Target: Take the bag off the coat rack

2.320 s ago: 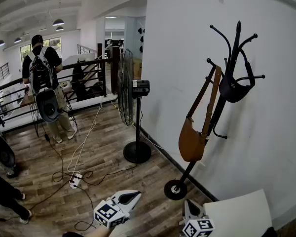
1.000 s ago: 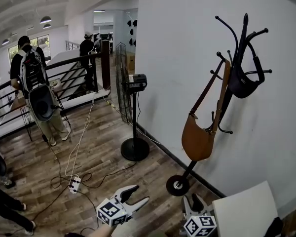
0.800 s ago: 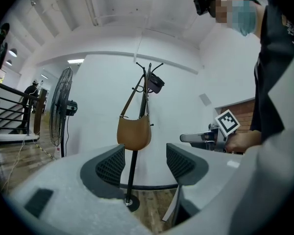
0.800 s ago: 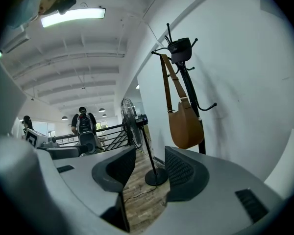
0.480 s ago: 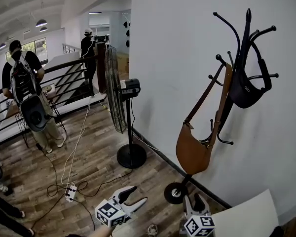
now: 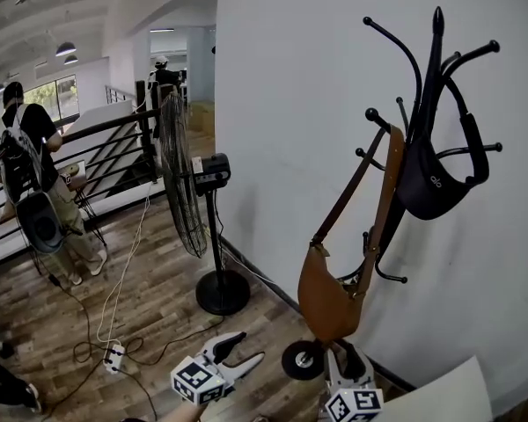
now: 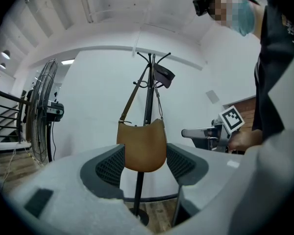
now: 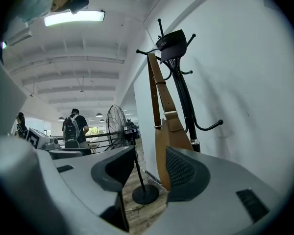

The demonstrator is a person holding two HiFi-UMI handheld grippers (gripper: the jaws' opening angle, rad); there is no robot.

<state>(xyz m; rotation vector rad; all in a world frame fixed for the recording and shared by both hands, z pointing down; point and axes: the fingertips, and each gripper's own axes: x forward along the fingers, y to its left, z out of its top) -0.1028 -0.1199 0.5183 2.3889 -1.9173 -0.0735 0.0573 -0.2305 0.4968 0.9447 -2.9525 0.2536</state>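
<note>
Brown bag [image 6: 327, 297] on the black coat rack [image 6: 433, 60]

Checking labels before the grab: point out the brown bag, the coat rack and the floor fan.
brown bag [image 6: 330, 299]: head view, middle of the leather body.
coat rack [image 6: 435, 69]: head view, upper pole below the top knob.
floor fan [image 6: 179, 176]: head view, wire guard of the fan head.

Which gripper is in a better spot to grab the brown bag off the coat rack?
Probably the right gripper: it sits just below the tan leather shoulder bag on the black coat rack, jaws opening with nothing gripped. The left gripper is off to the side.
</note>
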